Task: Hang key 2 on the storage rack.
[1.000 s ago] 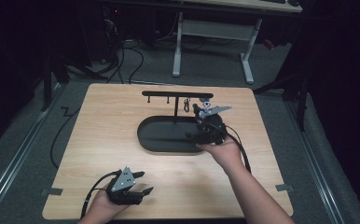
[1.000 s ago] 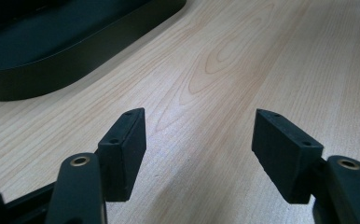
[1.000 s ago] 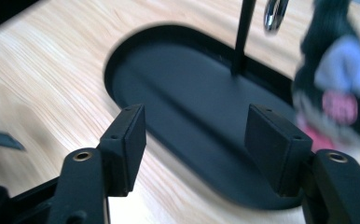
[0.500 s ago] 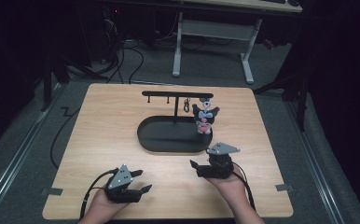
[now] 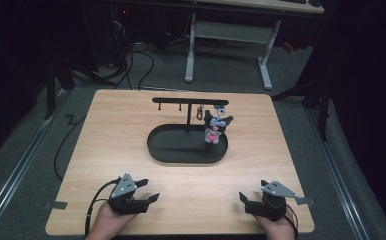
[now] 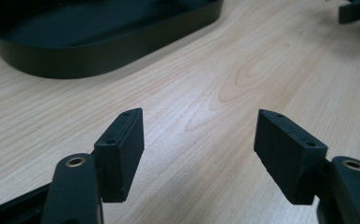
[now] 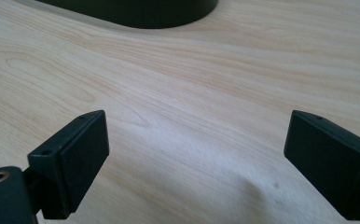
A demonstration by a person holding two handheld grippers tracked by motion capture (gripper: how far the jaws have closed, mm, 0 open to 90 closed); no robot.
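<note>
A second ago my right claw (image 5: 257, 204) was at the stand (image 5: 188, 102), closed around the plush keychain (image 5: 215, 126). Now its jaws have just been opening and stand wide apart with nothing between them, low over the near right corner of the tabletop (image 5: 301, 150). The keychain hangs from the stand's bar above the black tray (image 5: 171, 152). My left claw (image 5: 148, 192) also gapes empty. The hanging looks done.
</note>
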